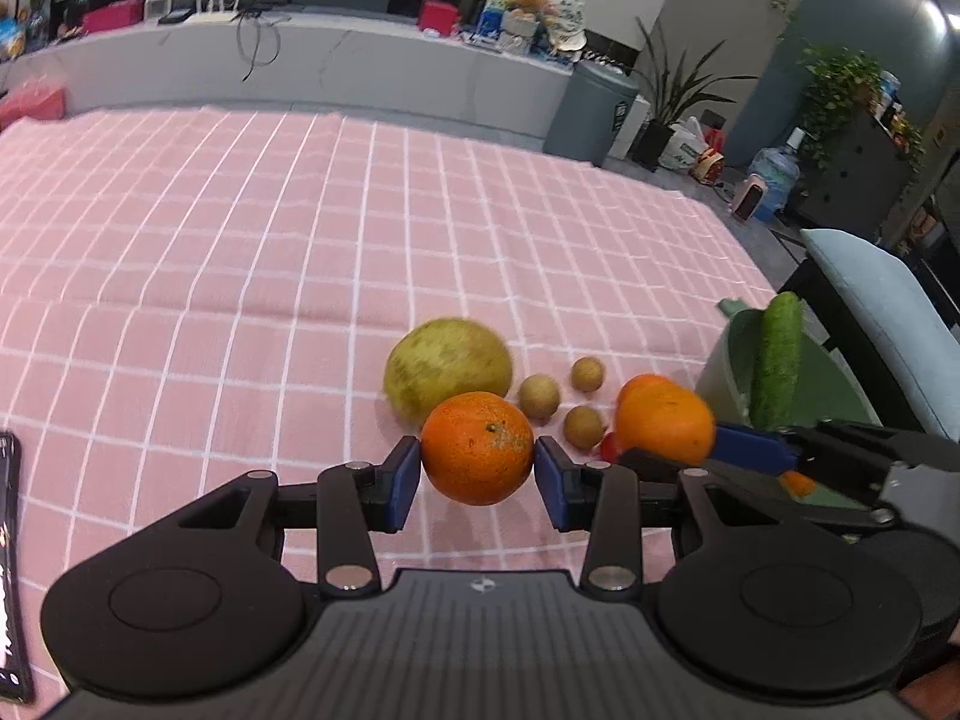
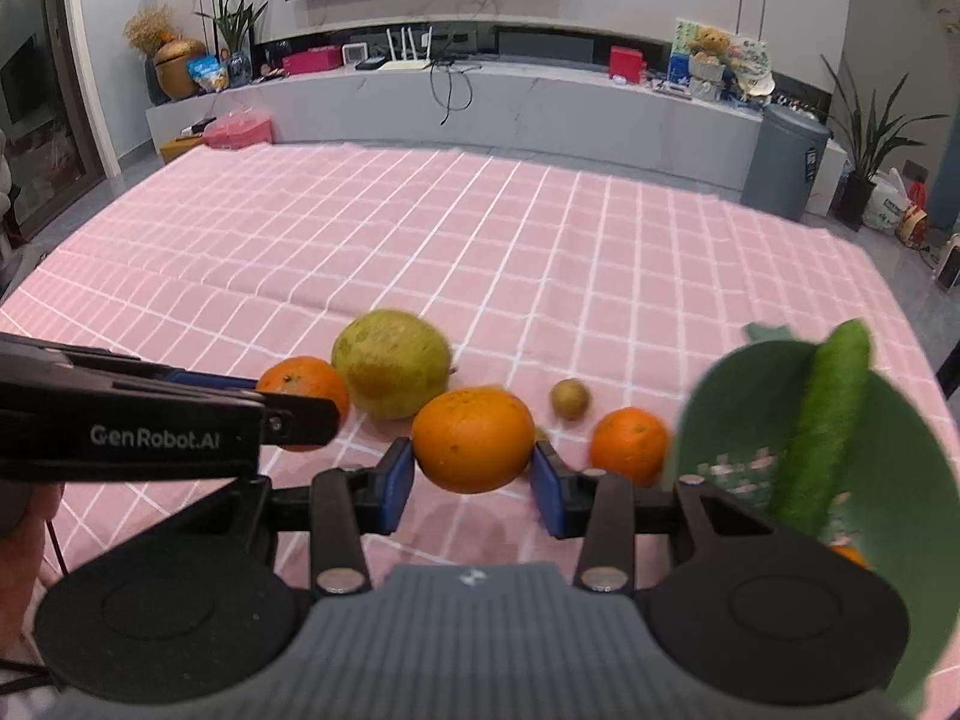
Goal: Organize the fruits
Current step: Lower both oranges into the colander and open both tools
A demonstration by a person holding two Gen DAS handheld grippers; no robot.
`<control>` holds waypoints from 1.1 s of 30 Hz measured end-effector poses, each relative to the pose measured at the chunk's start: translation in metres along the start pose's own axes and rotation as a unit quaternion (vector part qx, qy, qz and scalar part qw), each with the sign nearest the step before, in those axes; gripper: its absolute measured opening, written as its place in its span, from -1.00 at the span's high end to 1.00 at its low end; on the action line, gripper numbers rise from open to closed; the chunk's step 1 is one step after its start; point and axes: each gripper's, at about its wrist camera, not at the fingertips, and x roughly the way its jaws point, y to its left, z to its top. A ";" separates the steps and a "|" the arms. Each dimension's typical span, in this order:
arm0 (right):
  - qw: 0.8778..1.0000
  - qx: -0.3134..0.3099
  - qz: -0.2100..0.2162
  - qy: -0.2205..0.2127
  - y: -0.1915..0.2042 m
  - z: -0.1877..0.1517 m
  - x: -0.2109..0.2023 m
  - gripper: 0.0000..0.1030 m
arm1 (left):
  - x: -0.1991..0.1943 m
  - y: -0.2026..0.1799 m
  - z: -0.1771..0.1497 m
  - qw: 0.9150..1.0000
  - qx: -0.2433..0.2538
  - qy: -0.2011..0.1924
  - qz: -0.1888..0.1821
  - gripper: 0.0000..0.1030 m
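My left gripper [image 1: 477, 468] is shut on an orange [image 1: 477, 447] held over the pink checked cloth [image 1: 240, 252]. My right gripper [image 2: 474, 468] is shut on a second orange [image 2: 473, 438]; it shows in the left wrist view [image 1: 663, 420] too. A large yellow-green pomelo [image 1: 447, 367] lies just behind, also in the right wrist view [image 2: 391, 363]. Three small brown longans [image 1: 539, 396] lie beside it. A third orange [image 2: 629, 443] lies right of my right gripper. A green bowl [image 2: 744, 408] at the right holds a cucumber [image 2: 825, 420].
A small red fruit [image 1: 611, 447] peeks out beside the right gripper's orange. A black phone [image 1: 9, 570] lies at the cloth's left edge. A chair [image 1: 870, 312] stands off the right edge. A grey bin [image 2: 786, 162] and a low TV bench [image 2: 480, 96] are beyond the cloth.
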 end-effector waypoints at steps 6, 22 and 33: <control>1.000 0.024 -0.011 -0.012 -0.031 0.002 -0.038 0.24 | -0.011 -0.036 0.012 0.998 0.055 0.001 -0.024 0.09; 0.996 0.043 -0.081 0.013 -0.103 -0.031 -0.084 0.24 | 0.014 -0.153 0.014 0.976 0.181 0.042 -0.111 0.09; 0.994 0.017 -0.086 0.059 -0.120 -0.040 -0.067 0.24 | 0.047 -0.175 0.008 0.967 0.208 0.095 -0.108 0.10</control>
